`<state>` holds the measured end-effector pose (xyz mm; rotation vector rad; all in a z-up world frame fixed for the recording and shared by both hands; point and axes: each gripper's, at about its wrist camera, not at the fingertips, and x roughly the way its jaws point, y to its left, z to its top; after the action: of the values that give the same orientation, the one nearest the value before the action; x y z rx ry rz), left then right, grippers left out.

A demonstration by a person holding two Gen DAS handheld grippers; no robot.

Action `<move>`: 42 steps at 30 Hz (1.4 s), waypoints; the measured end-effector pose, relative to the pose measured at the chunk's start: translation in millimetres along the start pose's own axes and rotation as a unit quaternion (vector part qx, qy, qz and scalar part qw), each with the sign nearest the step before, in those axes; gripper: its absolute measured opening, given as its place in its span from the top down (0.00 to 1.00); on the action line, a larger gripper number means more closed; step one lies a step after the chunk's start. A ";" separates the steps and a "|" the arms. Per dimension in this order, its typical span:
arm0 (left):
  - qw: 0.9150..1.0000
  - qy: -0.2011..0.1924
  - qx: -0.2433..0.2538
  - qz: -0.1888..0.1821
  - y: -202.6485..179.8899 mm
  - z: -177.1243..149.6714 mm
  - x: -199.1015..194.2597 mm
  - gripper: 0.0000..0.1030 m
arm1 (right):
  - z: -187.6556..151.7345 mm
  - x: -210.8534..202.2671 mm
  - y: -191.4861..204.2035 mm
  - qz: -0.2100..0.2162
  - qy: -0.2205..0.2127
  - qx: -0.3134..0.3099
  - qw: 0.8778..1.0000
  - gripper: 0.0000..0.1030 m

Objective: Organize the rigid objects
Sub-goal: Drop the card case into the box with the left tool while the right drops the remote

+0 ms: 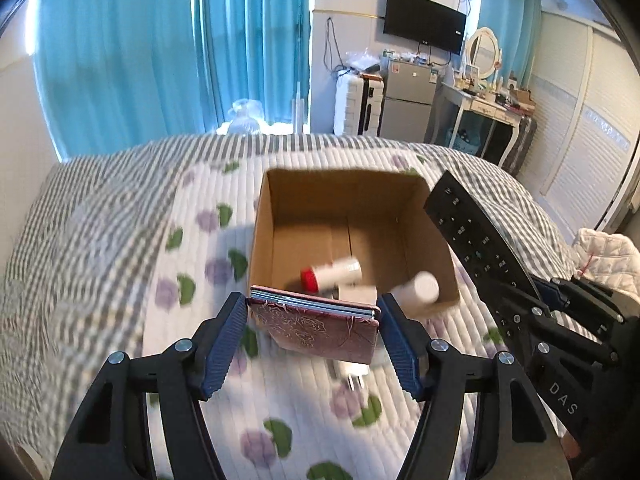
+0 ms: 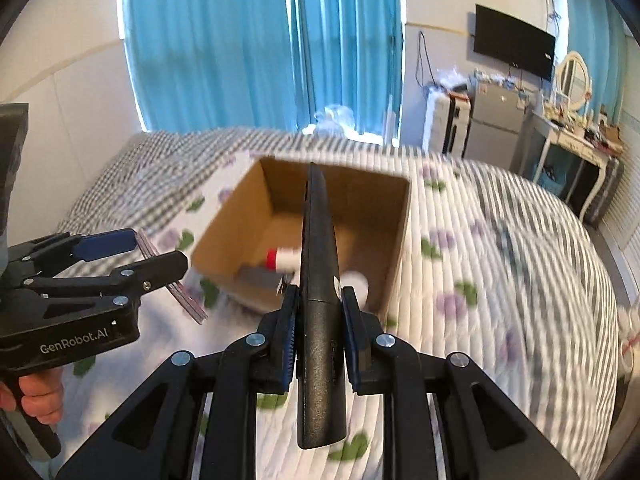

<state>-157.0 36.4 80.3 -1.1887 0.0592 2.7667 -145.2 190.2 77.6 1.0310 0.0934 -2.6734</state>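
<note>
An open cardboard box (image 1: 280, 216) sits on the bed; it also shows in the right wrist view (image 2: 224, 236). Inside lie a white bottle with a red cap (image 1: 332, 274) and a white bottle (image 1: 418, 290). My left gripper (image 1: 312, 316) is shut on a pink floral-patterned case (image 1: 320, 330), held just before the box's near wall. My right gripper (image 2: 320, 308) is shut on a black remote control (image 2: 320, 280), held edge-up above the box's near side. The remote also shows in the left wrist view (image 1: 476, 248), right of the box.
The bed has a quilted floral cover (image 1: 200, 240) and a grey striped blanket (image 1: 80, 220). A white plug adapter (image 1: 354, 374) lies on the cover below the case. Blue curtains, a fridge (image 1: 408, 100), a suitcase and a dressing table stand beyond the bed.
</note>
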 end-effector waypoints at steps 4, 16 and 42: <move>1.000 0.013 0.014 0.007 -6.6 30.8 31.1 0.34 | 30.2 21.1 -7.3 -0.002 -0.007 -0.015 1.000 0.82; 0.996 0.082 0.041 0.016 -23.0 29.6 136.8 0.34 | 48.7 100.4 -46.4 -0.002 0.007 -0.006 1.000 0.82; 1.000 0.003 0.008 0.017 18.0 21.3 84.7 0.33 | 46.0 156.0 -42.9 0.006 0.023 -0.015 1.000 0.81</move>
<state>-232.4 29.1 33.3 -1.2039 0.1028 2.7870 -297.5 188.3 6.1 1.0808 0.1348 -2.6296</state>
